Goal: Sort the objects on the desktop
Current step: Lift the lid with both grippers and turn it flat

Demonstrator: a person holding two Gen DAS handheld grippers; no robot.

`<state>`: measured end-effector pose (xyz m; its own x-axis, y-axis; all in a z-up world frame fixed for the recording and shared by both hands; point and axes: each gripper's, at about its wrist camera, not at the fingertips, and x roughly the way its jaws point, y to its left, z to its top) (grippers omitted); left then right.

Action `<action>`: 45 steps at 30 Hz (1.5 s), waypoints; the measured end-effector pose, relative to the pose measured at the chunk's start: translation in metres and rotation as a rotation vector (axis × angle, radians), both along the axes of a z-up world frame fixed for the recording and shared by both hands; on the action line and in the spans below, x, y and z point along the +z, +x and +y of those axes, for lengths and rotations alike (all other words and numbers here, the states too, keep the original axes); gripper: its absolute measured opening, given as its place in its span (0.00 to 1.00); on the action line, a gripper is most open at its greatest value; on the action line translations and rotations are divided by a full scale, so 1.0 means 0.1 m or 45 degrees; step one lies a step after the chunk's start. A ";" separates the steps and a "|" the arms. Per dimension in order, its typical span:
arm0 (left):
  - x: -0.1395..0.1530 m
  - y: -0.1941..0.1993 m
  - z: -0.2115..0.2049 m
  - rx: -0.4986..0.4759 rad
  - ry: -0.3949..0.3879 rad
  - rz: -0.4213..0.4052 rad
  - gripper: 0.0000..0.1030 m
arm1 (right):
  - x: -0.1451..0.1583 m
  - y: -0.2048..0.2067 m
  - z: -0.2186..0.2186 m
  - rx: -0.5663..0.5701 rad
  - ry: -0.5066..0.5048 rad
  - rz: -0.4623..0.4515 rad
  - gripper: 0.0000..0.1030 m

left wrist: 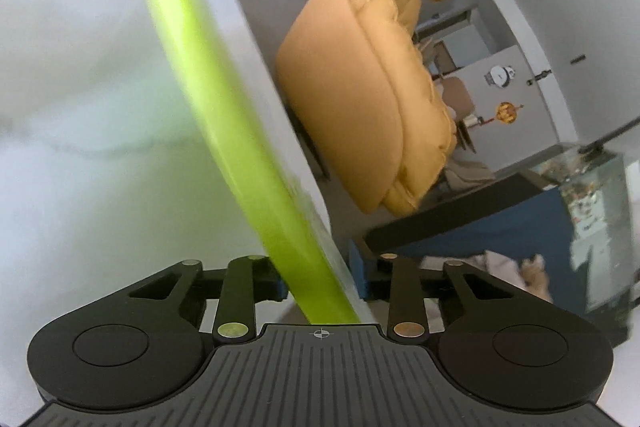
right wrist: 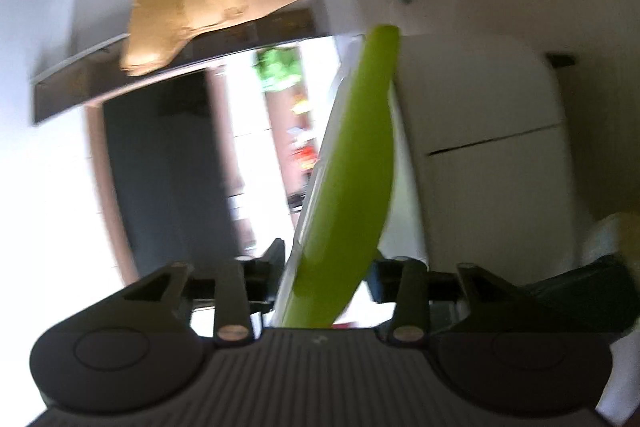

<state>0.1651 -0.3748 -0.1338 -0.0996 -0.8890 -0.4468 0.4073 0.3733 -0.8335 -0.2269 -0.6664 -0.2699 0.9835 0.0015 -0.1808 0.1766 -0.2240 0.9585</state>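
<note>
The left tongs (left wrist: 322,283) were clenched on a green flat object (left wrist: 224,131) slanting toward 11 o'clock above the white tabletop (left wrist: 80,67); the right tongs (right wrist: 328,279) straddled it, grip unclear

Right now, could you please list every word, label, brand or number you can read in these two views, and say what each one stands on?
No text is readable in either view.
Crosshair mark, a sign only, no letters: on the left gripper's body.
Faint mark on the right gripper's body: too blurred to read.
Green flat object: no visible print.
Round ornament on the far wall: too small to read.
</note>
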 end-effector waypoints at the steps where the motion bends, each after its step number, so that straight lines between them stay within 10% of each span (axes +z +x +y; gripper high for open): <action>1: -0.05 0.01 -0.01 -0.005 0.000 0.035 0.30 | -0.01 0.04 0.03 -0.007 -0.022 0.033 0.54; 6: -0.21 0.04 -0.09 -0.016 0.004 0.083 0.33 | -0.09 0.32 0.13 0.023 0.058 -0.111 0.46; 8: -0.19 0.06 -0.09 -0.010 0.023 0.046 0.35 | -0.09 0.39 0.15 0.035 0.043 -0.115 0.27; 10: -0.21 0.07 -0.06 -0.016 0.022 0.059 0.51 | -0.07 0.40 0.16 0.063 0.037 -0.140 0.21; 12: -0.24 0.09 -0.02 0.021 0.004 0.075 0.87 | -0.04 0.41 0.16 0.109 0.046 -0.166 0.18; 15: -0.30 0.15 0.01 0.099 0.003 0.137 0.97 | 0.08 0.42 0.17 0.173 -0.016 -0.150 0.17; 22: -0.11 0.14 0.20 0.138 -0.107 0.094 0.91 | 0.59 0.40 0.23 0.273 -0.355 -0.169 0.18; 26: 0.42 0.01 0.41 0.155 -0.136 -0.142 0.34 | 0.82 0.29 0.26 0.257 -0.380 -0.302 0.26; 35: 1.26 -0.20 1.54 0.381 -0.418 -0.351 0.31 | 1.68 0.42 0.77 0.422 -0.577 -0.642 0.27; 45: 1.67 -0.39 3.83 0.958 -0.447 -0.743 0.33 | 2.39 1.95 1.91 0.968 -0.696 -0.859 0.26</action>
